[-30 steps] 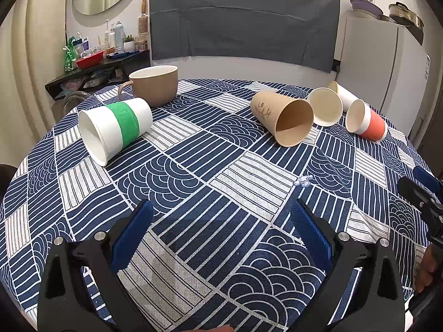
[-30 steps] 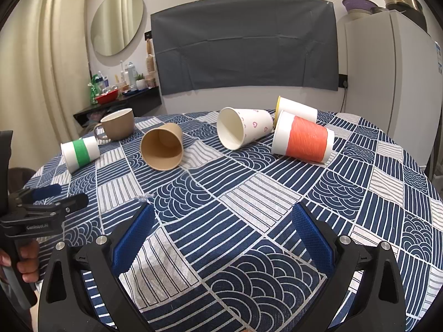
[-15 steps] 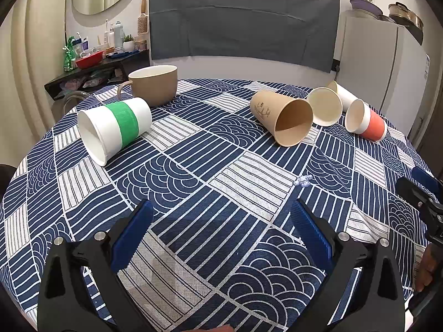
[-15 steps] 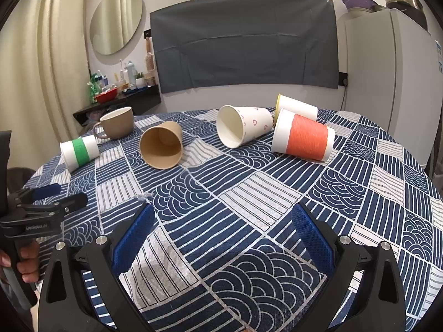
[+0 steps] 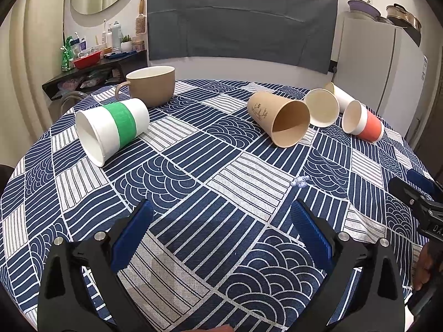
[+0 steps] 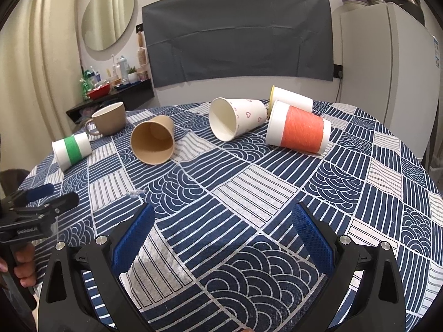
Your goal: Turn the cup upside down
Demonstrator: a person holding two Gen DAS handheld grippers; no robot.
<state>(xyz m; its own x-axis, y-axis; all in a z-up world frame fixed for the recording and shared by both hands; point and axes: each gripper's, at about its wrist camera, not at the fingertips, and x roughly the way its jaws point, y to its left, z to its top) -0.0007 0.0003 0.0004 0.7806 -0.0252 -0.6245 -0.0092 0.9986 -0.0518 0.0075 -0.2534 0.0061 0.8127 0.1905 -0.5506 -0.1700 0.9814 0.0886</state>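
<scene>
Several paper cups lie on their sides on the round table: a green-banded white cup (image 5: 110, 130) (image 6: 71, 150) at the left, a brown kraft cup (image 5: 279, 119) (image 6: 153, 143), a white cup with hearts (image 5: 321, 107) (image 6: 235, 117), an orange-banded cup (image 5: 362, 121) (image 6: 299, 128) and a white cup with a yellow rim (image 6: 290, 100) behind it. My left gripper (image 5: 221, 221) is open and empty above the near table. My right gripper (image 6: 221, 224) is open and empty too, well short of the cups.
A tan ceramic mug (image 5: 151, 88) (image 6: 108, 118) stands upright at the back left. The blue patterned tablecloth (image 5: 193, 166) covers the table. A small clear plastic bit (image 5: 300, 181) lies mid-table. A shelf with bottles (image 5: 91, 58) and a white fridge (image 6: 387, 55) stand behind.
Almost nothing has changed; both grippers stay open and hover with only slight drift.
</scene>
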